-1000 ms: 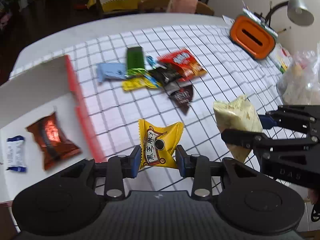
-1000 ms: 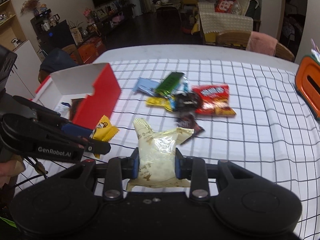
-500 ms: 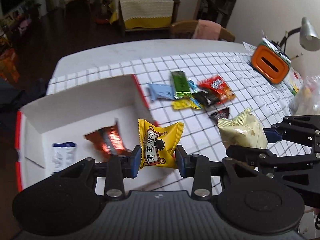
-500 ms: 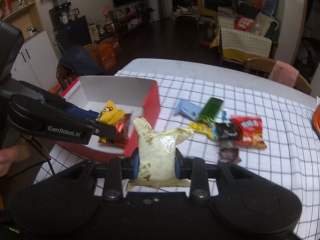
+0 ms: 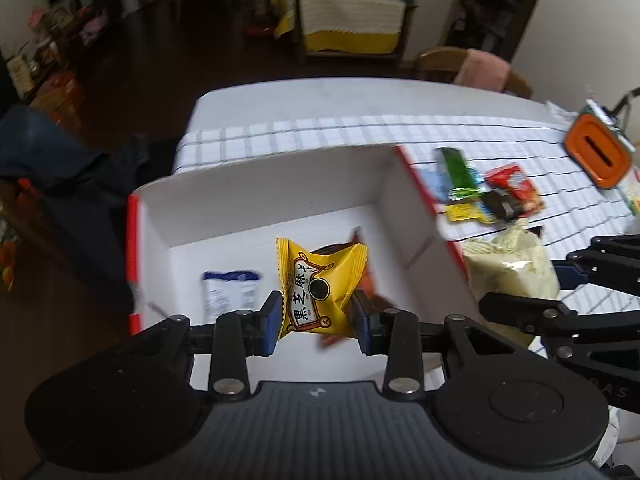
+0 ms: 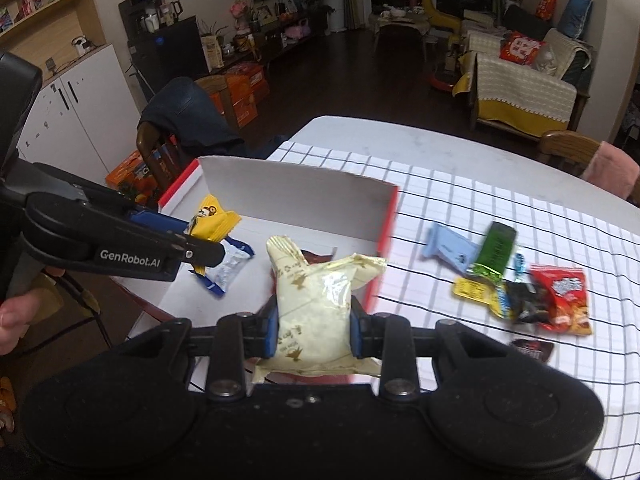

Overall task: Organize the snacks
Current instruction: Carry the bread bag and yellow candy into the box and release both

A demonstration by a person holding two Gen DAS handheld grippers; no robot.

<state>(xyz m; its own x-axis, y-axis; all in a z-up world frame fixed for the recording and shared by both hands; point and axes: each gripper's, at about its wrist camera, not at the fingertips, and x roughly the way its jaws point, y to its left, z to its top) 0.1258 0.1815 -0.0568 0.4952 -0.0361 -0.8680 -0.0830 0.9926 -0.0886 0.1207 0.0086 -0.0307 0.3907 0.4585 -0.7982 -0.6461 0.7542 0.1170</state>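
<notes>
Your left gripper (image 5: 316,322) is clamped on a yellow snack packet (image 5: 320,288), held over the inside of the red and white box (image 5: 260,196). Your right gripper (image 6: 312,330) grips a cream snack bag (image 6: 316,300) above the box's near right corner. Inside the box lie a blue and white packet (image 6: 228,268) and a dark red packet (image 6: 316,258). More snacks (image 6: 516,284) lie in a loose pile on the checked tablecloth (image 6: 460,188), to the right of the box.
</notes>
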